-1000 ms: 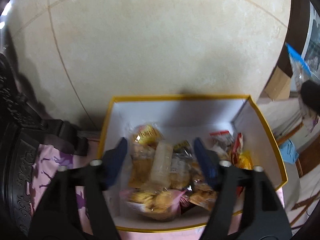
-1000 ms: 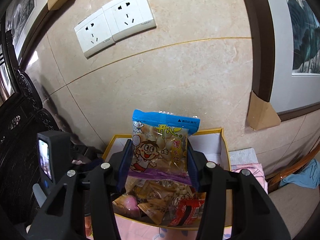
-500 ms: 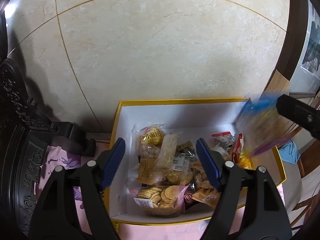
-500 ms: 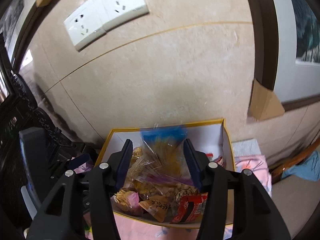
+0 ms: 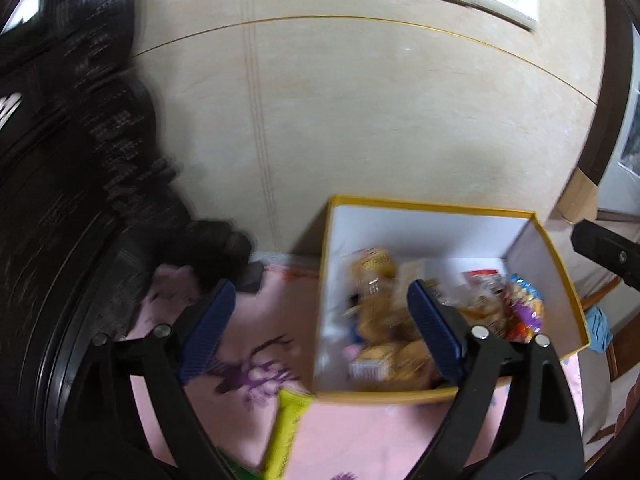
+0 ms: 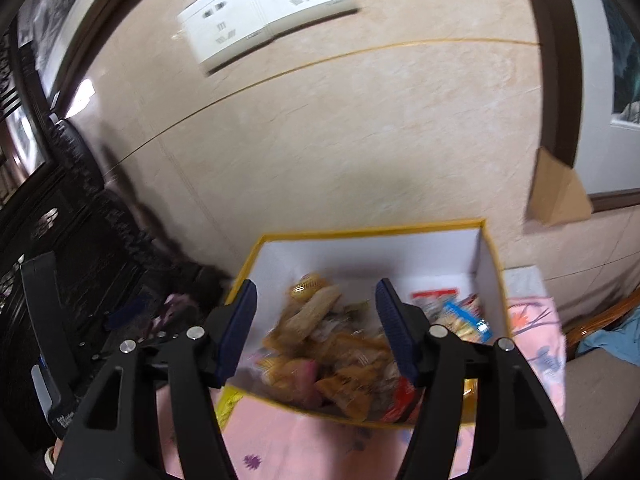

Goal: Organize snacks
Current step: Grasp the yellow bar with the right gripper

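Inside, yellow-rimmed box (image 6: 490, 256) — heaped snack packets (image 6: 332, 344); blue-topped packet (image 6: 464, 316) rightmost

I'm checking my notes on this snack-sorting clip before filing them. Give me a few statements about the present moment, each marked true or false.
1. The right gripper holds nothing between its pads. True; its jaws have just been opening.
2. The blue-topped snack bag lies inside the box. True.
3. The left gripper is clamped on a cookie pack. False: it is open and empty, jaws just widened, over the box's left edge.
4. The box is red-rimmed and empty. False: its rim is yellow and it holds many snacks.
5. A yellow-green packet lies outside the box on the pink cloth. True.
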`<control>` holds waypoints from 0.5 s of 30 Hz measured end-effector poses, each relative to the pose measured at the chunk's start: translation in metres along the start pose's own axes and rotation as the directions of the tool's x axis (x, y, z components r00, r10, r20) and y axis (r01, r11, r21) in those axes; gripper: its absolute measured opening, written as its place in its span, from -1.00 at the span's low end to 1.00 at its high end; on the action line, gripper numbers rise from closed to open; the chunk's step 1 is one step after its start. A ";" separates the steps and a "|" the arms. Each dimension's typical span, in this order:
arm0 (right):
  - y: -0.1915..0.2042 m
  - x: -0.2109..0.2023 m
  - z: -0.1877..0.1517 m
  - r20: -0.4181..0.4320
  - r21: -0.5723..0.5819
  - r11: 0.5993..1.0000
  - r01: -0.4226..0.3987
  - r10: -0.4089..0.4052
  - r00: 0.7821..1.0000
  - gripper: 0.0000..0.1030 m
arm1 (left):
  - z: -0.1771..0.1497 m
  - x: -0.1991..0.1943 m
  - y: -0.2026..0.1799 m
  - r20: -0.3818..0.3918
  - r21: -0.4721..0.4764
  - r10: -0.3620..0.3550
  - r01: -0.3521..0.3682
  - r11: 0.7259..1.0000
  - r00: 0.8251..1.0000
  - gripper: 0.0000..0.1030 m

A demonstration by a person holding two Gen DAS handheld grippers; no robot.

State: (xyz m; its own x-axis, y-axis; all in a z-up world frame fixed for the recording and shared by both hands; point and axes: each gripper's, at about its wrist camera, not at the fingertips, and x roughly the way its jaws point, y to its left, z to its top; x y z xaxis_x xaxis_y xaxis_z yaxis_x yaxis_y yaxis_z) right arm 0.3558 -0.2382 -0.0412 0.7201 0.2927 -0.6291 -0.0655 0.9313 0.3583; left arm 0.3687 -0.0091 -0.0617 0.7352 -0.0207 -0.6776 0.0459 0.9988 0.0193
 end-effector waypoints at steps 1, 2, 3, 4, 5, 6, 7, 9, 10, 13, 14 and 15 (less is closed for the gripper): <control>0.005 0.001 -0.005 -0.009 -0.006 1.000 -0.016 0.016 1.000 0.21 | -0.009 -0.005 0.013 -0.003 -0.013 0.023 -0.023 1.000 1.000 0.75; 0.014 0.001 -0.012 -0.022 -0.016 0.999 -0.037 0.037 0.999 0.21 | -0.015 -0.007 0.021 -0.006 -0.016 0.040 -0.040 0.999 0.999 0.75; 0.021 0.001 -0.019 -0.034 -0.021 0.998 -0.060 0.059 0.998 0.21 | -0.022 -0.010 0.031 -0.012 -0.023 0.064 -0.064 0.998 0.998 0.75; 0.027 0.002 -0.025 -0.045 -0.025 0.997 -0.079 0.078 0.996 0.21 | -0.030 -0.013 0.042 -0.019 -0.032 0.087 -0.088 0.996 0.996 0.75; 0.035 0.004 -0.034 -0.064 -0.031 0.994 -0.102 0.100 0.993 0.21 | -0.040 -0.017 0.055 -0.026 -0.046 0.108 -0.109 0.993 0.994 0.75; 0.044 0.007 -0.044 -0.084 -0.034 0.992 -0.123 0.119 0.989 0.21 | -0.048 -0.019 0.065 -0.033 -0.058 0.126 -0.127 0.990 0.992 0.75; 0.049 0.010 -0.050 -0.099 -0.036 0.990 -0.134 0.130 0.987 0.21 | -0.057 -0.021 0.074 -0.043 -0.071 0.144 -0.147 0.987 0.989 0.75; 0.066 0.025 -0.073 -0.156 -0.040 0.988 -0.152 0.144 0.977 0.21 | -0.077 -0.024 0.095 -0.076 -0.110 0.168 -0.176 0.978 0.983 0.75; 0.071 0.031 -0.081 -0.177 -0.038 0.987 -0.159 0.150 0.973 0.21 | -0.084 -0.024 0.103 -0.090 -0.125 0.182 -0.193 0.973 0.979 0.75; 0.093 0.063 -0.116 -0.247 -0.041 0.988 -0.152 0.137 0.959 0.21 | -0.107 -0.028 0.124 -0.126 -0.166 0.218 -0.237 0.957 0.968 0.75; 0.099 0.077 -0.129 -0.283 -0.039 0.989 -0.145 0.128 0.951 0.21 | -0.114 -0.030 0.130 -0.141 -0.179 0.222 -0.245 0.953 0.965 0.75; 0.106 0.088 -0.140 -0.311 -0.040 0.989 -0.143 0.124 0.942 0.21 | -0.119 -0.031 0.134 -0.150 -0.185 0.221 -0.247 0.951 0.964 0.75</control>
State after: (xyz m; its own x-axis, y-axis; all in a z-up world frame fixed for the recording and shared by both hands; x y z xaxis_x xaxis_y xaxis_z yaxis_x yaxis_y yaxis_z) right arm 0.3159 -0.0833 -0.1554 0.4560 0.4584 -0.7628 -0.1957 0.8878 0.4165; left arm 0.2713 0.1308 -0.1256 0.6171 0.2079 -0.7589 -0.2633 0.9634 0.0498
